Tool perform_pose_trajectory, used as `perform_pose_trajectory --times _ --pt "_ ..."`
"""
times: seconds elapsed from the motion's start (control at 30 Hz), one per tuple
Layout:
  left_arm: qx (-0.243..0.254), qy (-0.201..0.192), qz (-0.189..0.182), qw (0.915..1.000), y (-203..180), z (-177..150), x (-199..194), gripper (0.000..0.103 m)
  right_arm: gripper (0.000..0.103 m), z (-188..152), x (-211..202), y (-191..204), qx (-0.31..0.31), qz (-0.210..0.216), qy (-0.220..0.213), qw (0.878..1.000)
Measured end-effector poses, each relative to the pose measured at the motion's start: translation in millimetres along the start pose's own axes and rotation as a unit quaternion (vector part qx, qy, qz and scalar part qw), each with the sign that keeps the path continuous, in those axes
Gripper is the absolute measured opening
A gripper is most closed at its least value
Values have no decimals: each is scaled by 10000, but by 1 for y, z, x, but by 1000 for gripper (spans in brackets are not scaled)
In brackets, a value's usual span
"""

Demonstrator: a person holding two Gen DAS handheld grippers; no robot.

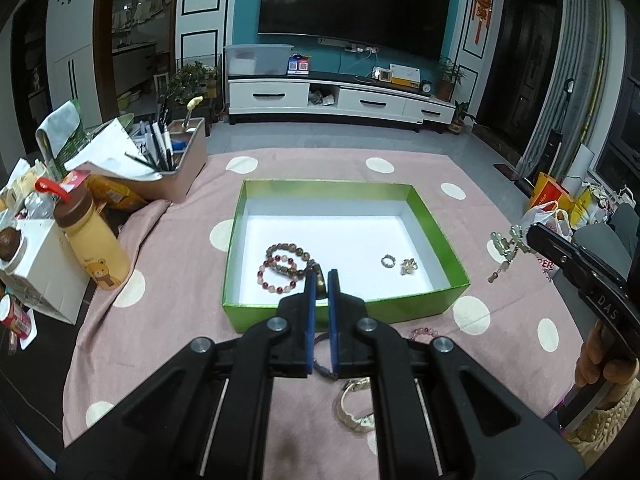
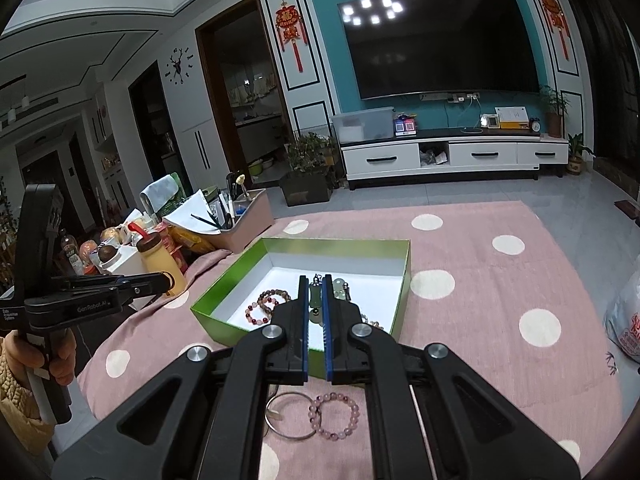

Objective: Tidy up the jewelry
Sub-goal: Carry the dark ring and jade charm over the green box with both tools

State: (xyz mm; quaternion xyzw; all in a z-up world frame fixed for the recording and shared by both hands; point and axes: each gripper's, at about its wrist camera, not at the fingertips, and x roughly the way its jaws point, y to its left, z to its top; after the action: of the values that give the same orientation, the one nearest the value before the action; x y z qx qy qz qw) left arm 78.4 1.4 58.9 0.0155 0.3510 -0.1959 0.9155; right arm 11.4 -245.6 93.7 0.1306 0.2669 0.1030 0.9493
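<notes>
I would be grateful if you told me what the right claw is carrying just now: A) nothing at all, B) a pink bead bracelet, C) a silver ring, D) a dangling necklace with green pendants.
D: the right claw is closed on a dangling necklace with greenish pendants, held above the green box, while the pink bead bracelet lies on the cloth.

My left gripper (image 1: 321, 280) and right gripper (image 2: 316, 286) are the same build: matte black plastic linkage arms with triangular cutouts, round silver pivot bolts, and blue pads lining the inside of each finger. White lettering on the side of the left one says "GenRobot.AI", the right shows "DAS". My hands (image 2: 60, 354) are bare skin, with cream quilted sleeves (image 2: 16, 400) at the wrists.
</notes>
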Motion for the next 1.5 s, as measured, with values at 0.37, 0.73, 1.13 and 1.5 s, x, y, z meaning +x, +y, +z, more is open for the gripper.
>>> perform_pose_trajectory --times 0.37,0.73,1.13,1.5 --pt "164 -24 -85 9998 -18 19 10 5 5 16 10 -3 -3 51 -123 9999" --pt "174 74 -96 9998 -25 34 31 5 5 23 25 -9 19 2 -66 10000" --pt "10 295 -92 9995 -24 46 63 5 5 26 44 -23 148 -88 22 9998" --pt "-28 467 -40 9989 -25 52 91 5 5 30 67 -32 148 -217 129 9996"
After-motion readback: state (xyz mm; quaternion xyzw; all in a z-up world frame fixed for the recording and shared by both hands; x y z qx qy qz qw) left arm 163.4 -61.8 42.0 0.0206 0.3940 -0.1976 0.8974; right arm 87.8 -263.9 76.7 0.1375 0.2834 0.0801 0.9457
